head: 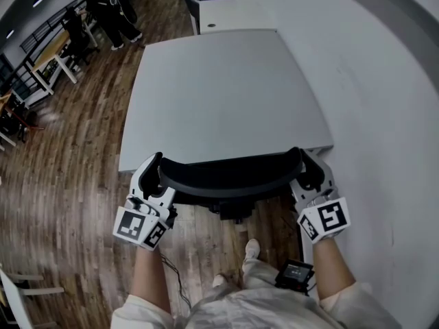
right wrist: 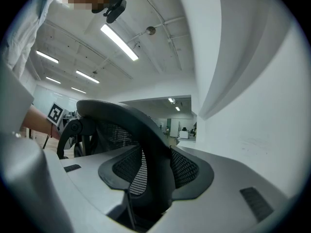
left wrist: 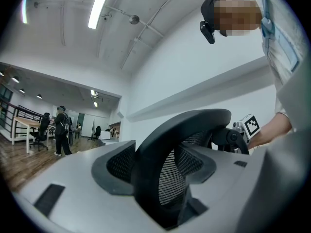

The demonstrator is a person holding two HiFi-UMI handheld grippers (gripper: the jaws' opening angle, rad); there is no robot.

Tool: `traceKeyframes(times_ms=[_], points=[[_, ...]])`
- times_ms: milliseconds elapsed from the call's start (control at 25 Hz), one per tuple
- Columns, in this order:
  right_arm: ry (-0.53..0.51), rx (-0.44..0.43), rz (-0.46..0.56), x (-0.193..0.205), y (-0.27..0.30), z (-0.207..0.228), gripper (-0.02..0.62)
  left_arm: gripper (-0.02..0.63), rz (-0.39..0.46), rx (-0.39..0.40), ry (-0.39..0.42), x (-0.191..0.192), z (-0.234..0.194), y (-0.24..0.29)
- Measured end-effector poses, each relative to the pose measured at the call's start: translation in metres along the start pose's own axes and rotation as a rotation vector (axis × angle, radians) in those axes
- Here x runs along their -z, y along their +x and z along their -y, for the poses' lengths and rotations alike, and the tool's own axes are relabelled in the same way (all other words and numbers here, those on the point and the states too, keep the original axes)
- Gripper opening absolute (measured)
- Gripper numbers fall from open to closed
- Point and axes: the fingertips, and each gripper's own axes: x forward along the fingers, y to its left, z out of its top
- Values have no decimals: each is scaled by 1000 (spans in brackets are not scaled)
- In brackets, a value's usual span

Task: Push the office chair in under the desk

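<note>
Grey desk [head: 219, 88] ahead, left gripper [head: 153, 168] and right gripper [head: 309, 168] clamped on office chair [head: 230, 175] backrest ends; may skew against desk edge if pushed unevenly.

The office chair [head: 230, 173] is standing at the 6 o'clock edge of the surface [head: 219, 94], its back running along that edge from 9 to 3 o'clock. The left claw [head: 156, 173] is clamping the back's 9 o'clock end, and the right claw [head: 309, 173] is clamping its 3 o'clock end. A wall [head: 391, 115] is flanking the surface at 3 o'clock, the floor [head: 75, 156] is lying at 9 o'clock, and a person [head: 113, 9] is standing far off at 11 o'clock.
</note>
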Motion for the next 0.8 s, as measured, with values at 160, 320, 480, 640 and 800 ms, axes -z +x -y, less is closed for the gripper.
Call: traceKeyframes(times_ms=[160,320,480,640,800], points=[[-6,-6,-12,-1,10,4,201,245,-1,2,-5,-1,-6,9],[-5,-4,-17,-2,22,10,201,245,-4,-1,-7,-1,-14,19],[-7,-9,-22,-2,33,17,201,245,-5,-1,-9,0,-21,30],[-1,-6,-26,-2,48,26,201,245,-8,-1,-11,0,-29,45],[3,2,-37,-4,65,36,201,247,-13,1,-16,-2,-40,61]])
